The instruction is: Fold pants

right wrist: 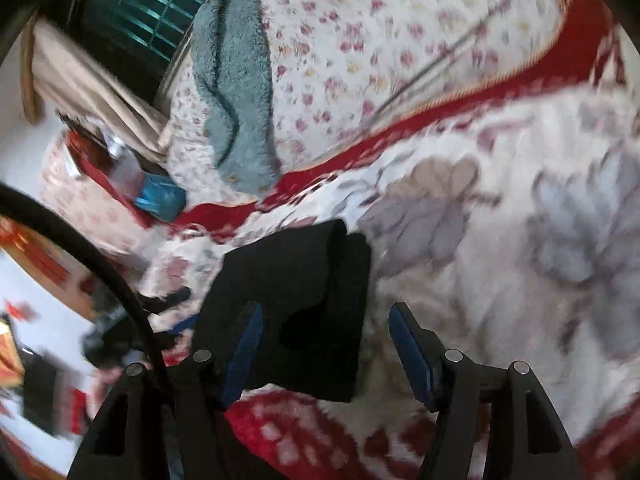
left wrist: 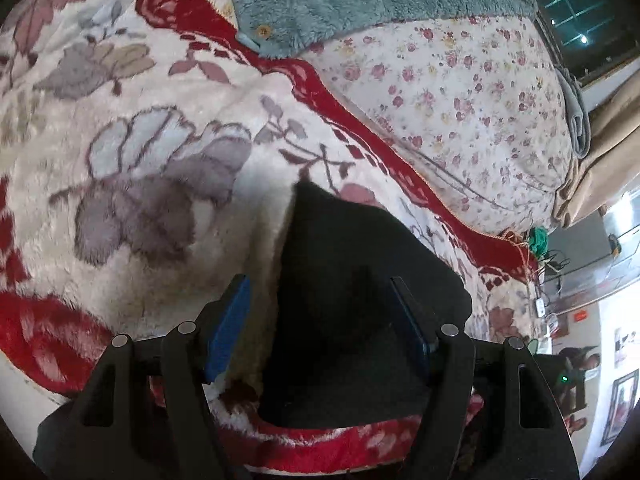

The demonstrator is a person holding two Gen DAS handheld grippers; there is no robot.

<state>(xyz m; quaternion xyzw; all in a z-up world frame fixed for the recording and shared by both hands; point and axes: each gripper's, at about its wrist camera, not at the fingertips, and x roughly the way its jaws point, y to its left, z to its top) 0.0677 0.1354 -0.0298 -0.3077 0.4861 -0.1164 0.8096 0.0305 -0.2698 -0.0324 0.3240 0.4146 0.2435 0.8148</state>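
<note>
The black pants (left wrist: 352, 280) lie folded into a compact pile on a cream and red floral blanket (left wrist: 160, 160). My left gripper (left wrist: 320, 292) is open, hovering just above the pants, its right blue pad over the cloth and its left pad over the blanket. In the right wrist view the same folded pants (right wrist: 296, 292) show as a dark rectangle with a layered top edge. My right gripper (right wrist: 326, 320) is open, its left pad over the pants and its right pad over the blanket (right wrist: 520, 260). That view is blurred by motion.
A teal fleece garment (left wrist: 360, 0) lies on a small-flowered quilt (left wrist: 460, 92) at the back of the bed. Beige cloth (left wrist: 600, 152) and room clutter lie beyond the right edge. A black cable (right wrist: 100, 256) arcs at left in the right wrist view.
</note>
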